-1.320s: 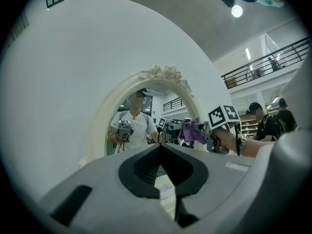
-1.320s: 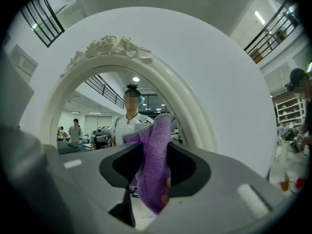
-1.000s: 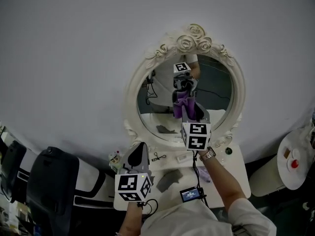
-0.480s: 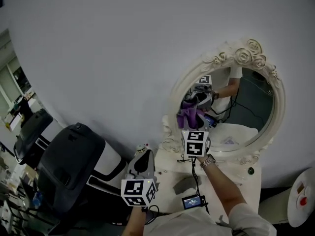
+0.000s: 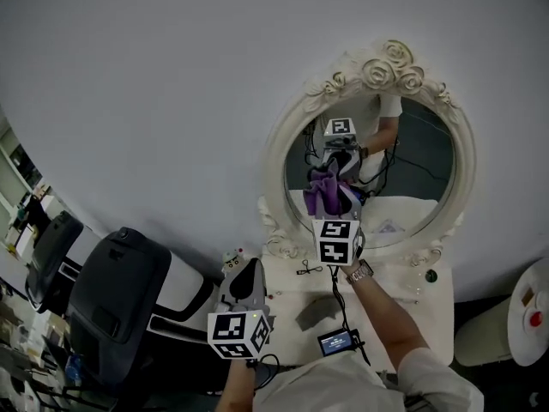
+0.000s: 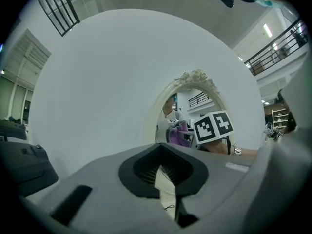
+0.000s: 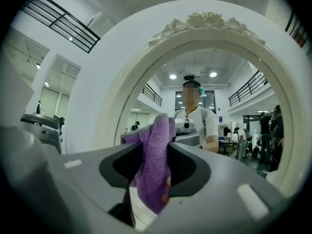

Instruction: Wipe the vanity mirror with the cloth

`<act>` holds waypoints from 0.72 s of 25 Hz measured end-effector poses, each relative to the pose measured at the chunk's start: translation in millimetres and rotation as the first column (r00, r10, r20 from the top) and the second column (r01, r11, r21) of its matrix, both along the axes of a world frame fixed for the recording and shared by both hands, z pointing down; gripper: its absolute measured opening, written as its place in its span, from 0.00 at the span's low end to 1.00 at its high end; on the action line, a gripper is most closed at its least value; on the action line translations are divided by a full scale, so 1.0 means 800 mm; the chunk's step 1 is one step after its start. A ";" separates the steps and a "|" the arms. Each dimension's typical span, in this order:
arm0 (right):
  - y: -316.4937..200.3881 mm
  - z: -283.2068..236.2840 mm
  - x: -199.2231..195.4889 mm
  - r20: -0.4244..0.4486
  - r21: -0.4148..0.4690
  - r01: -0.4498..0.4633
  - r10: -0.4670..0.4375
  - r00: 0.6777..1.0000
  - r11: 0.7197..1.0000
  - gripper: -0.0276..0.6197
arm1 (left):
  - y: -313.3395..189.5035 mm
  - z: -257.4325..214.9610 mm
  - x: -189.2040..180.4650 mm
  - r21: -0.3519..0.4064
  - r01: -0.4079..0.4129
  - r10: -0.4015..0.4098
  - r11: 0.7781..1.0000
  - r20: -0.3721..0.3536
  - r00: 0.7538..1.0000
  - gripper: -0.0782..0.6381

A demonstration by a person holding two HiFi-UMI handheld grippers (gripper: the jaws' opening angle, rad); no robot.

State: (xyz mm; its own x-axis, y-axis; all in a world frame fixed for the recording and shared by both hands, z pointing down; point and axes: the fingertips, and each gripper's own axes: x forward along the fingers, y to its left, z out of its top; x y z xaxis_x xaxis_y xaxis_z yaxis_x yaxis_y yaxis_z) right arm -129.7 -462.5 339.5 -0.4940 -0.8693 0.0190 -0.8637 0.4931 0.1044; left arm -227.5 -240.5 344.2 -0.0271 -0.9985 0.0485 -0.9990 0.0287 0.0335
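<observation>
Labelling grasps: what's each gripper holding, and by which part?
The right gripper is shut on the purple cloth, pinching a bunched fold mid-cloth; cloth sticks out above and below the jaws. The left gripper holds nothing, jaws together.

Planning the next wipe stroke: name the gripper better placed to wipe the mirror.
Right. The right gripper is shut on the purple cloth and raised just in front of the mirror. The left gripper hangs low, away from the glass, holding nothing.

Mirror [image 5: 412, 178] behind table [image 5: 287, 294]; chair [image 5: 116, 307] L of table.
</observation>
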 end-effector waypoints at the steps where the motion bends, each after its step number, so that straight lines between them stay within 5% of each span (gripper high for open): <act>1: -0.003 0.000 0.016 0.002 0.002 -0.015 0.015 1.000 1.000 0.30 | -0.006 0.000 0.009 -0.001 -0.018 0.018 1.000 0.002 1.000 0.11; 18: -0.044 0.014 0.319 -0.010 -0.028 -0.356 0.356 0.935 0.934 0.30 | -0.085 0.011 0.197 -0.010 -0.339 0.339 0.941 -0.014 0.941 0.11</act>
State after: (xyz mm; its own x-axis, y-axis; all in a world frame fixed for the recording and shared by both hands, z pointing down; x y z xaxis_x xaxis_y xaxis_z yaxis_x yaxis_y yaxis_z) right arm 125.7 -497.8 350.9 -0.1522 -0.9872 0.0477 -0.9827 0.1563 0.0990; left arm -70.1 -308.1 352.6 0.3140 -0.9476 0.0586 -0.9491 -0.3115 0.0474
